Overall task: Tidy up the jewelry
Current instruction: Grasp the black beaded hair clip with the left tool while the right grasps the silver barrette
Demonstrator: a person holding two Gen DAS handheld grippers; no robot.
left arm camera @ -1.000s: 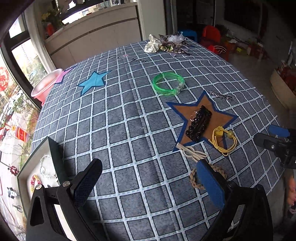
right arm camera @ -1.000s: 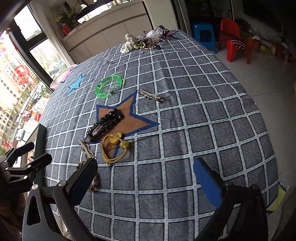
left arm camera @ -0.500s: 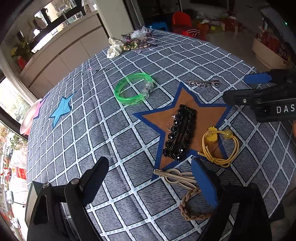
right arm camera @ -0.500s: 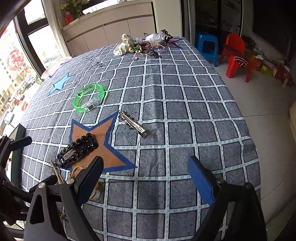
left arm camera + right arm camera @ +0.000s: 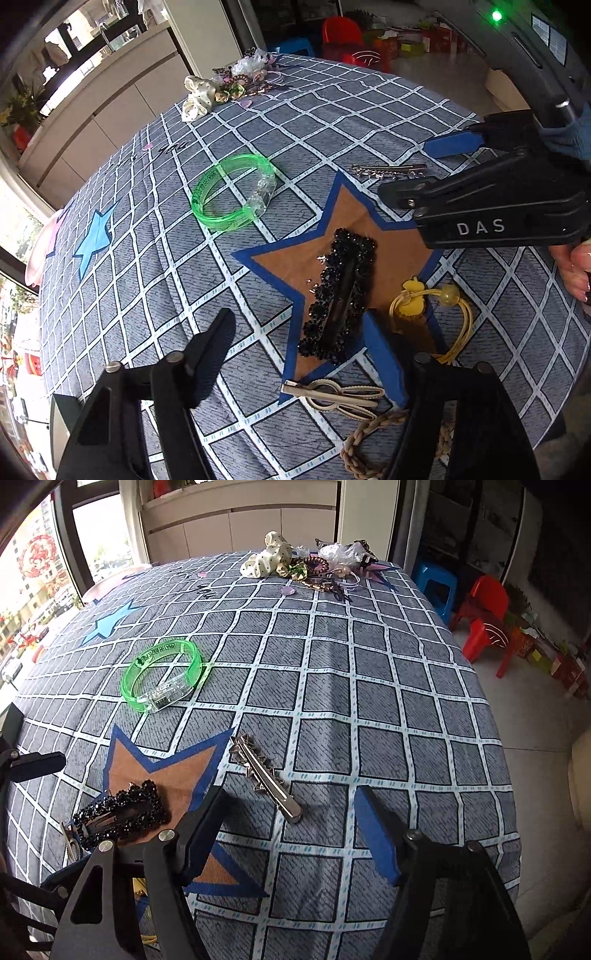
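A black beaded hair clip [image 5: 338,291] lies on the brown star patch [image 5: 391,236], just ahead of my open, empty left gripper [image 5: 299,343]. A yellow hair tie [image 5: 439,310], a beige clip [image 5: 332,397] and a braided cord [image 5: 369,443] lie beside it. A silver spiked clip [image 5: 264,775] lies between the fingers of my open, empty right gripper [image 5: 291,823]. A green bangle [image 5: 162,674] sits farther back; it also shows in the left wrist view [image 5: 232,192]. The right gripper [image 5: 436,166] appears in the left wrist view above the silver clip [image 5: 388,170].
A pile of hair accessories [image 5: 310,563] sits at the far table edge. A blue star patch [image 5: 94,236] and a pink dish [image 5: 37,254] lie at the left. A dark box [image 5: 61,424] stands at the near left edge. The tablecloth [image 5: 369,701] drops off at right.
Both grippers have moved forward and lower over the table. The left one closed in on the black clip, the right one on the silver clip. Both stayed open.
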